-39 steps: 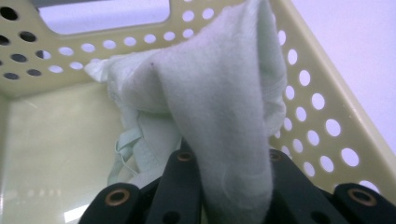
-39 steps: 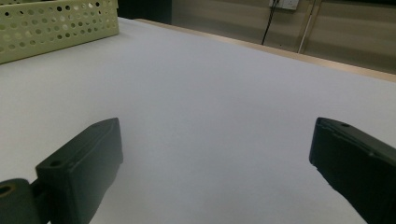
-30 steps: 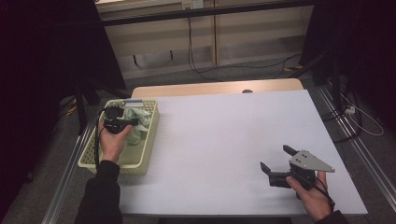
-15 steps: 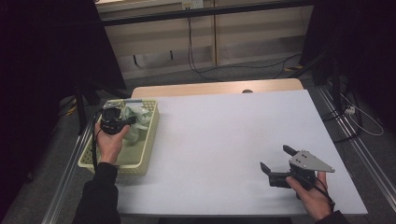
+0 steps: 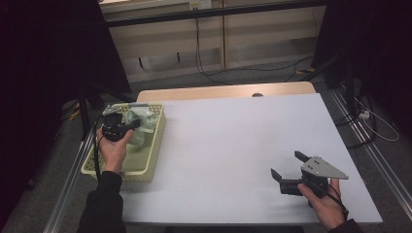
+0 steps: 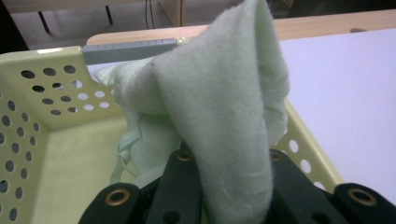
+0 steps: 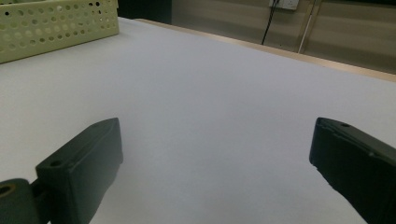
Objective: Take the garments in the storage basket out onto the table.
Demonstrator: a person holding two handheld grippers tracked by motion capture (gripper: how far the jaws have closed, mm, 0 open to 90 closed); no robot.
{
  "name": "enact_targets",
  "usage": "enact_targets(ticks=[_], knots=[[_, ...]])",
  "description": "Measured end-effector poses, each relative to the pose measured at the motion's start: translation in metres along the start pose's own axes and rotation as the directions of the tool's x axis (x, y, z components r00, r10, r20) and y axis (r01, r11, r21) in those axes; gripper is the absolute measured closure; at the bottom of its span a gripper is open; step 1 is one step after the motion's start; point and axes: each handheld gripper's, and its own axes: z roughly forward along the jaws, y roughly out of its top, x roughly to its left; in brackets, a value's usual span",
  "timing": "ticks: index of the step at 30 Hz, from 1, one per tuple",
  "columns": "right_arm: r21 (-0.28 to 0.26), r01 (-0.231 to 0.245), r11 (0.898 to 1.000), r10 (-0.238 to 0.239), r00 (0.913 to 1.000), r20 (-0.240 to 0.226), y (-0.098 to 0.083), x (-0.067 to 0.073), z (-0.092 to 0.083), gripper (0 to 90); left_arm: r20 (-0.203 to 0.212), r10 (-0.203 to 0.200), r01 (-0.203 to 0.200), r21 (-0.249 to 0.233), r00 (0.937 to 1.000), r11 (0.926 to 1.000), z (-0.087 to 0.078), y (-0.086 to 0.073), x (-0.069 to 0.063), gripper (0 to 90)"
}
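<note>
Jaws: left gripper [image 5: 115, 127] clamped on pale green cloth [image 6: 219, 107] | cloth hung over yellow basket [image 5: 156, 145], worktop [image 5: 233, 145] rightward | right gripper [image 5: 287, 178] jaws apart, far off.

Pale wooden cabinets [image 5: 214, 43] beyond the white table [image 5: 243, 145], cables [image 5: 252, 73] on dim floor.

Tongs [image 6: 233, 186] pinch a pale green cloth [image 6: 219, 107] above the yellow basket [image 6: 42, 93].
</note>
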Motion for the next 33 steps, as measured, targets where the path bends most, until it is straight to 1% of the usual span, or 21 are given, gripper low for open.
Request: enact_targets(ticks=[4, 7, 11, 13, 16, 18, 20, 24, 26, 29, 30, 33], knots=[[0.0, -0.001, 1.0, 0.001, 1.0, 0.001, 0.0, 0.0, 0.0, 1.8, -0.009, 0.03, -0.031, -0.009, 0.9995, 0.9995, -0.002, 0.001, -0.004, 84.4], [0.0, 0.0, 1.0, 0.0, 1.0, 0.0, 0.0, 0.0, 0.0, 1.8, 0.0, 0.017, -0.017, -0.031, 0.9998, 0.9994, -0.005, 0.001, -0.004, 84.4], [0.001, 0.0, 1.0, 0.0, 1.0, 0.0, 0.0, 0.0, 0.0, 1.8, -0.005, 0.026, -0.026, -0.049, 0.9997, 0.9985, -0.01, 0.002, -0.005, 84.4], [0.0, 0.0, 1.0, 0.0, 1.0, 0.0, 0.0, 0.0, 0.0, 1.8, 0.002, 0.021, -0.021, -0.067, 0.9998, 0.9975, -0.012, 0.002, -0.005, 84.3], [0.001, 0.0, 1.0, 0.0, 1.0, -0.002, 0.0, 0.0, 0.001, 1.8, 0.021, -0.009, 0.011, -0.098, 0.9997, 0.9951, -0.014, 0.0, -0.004, 84.4], [0.001, -0.001, 1.0, 0.001, 1.0, -0.003, 0.0, 0.001, 0.001, 1.8, 0.007, -0.003, 0.003, -0.106, 1.0, 0.9944, -0.015, 0.0, -0.004, 84.4], [0.0, -0.001, 1.0, 0.001, 1.0, -0.002, 0.0, 0.0, 0.0, 1.8, 0.015, -0.023, 0.025, -0.127, 0.9996, 0.9916, -0.018, 0.0, -0.004, 84.4], [0.0, 0.001, 1.0, -0.001, 1.0, -0.003, 0.0, 0.0, 0.0, 1.8, -0.007, 0.002, -0.003, -0.156, 1.0, 0.9878, -0.022, 0.0, -0.006, 84.4], [0.0, 0.0, 1.0, 0.0, 1.0, -0.003, 0.0, 0.0, 0.0, 1.8, 0.008, 0.005, -0.003, -0.172, 1.0, 0.9851, -0.024, 0.001, -0.005, 84.3], [0.0, 0.002, 1.0, -0.002, 1.0, -0.005, 0.0, 0.0, 0.0, 1.8, 0.024, -0.009, 0.014, -0.203, 0.9997, 0.9791, -0.028, 0.002, -0.006, 84.3], [0.0, 0.001, 1.0, -0.001, 1.0, -0.005, 0.0, 0.0, 0.0, 1.8, 0.02, -0.005, 0.009, -0.207, 0.9998, 0.9784, -0.029, 0.002, -0.007, 84.3], [0.0, 0.001, 1.0, -0.001, 1.0, -0.005, 0.0, 0.0, 0.0, 1.8, 0.028, 0.003, 0.004, -0.24, 0.9996, 0.9708, -0.032, 0.003, -0.01, 84.3]])
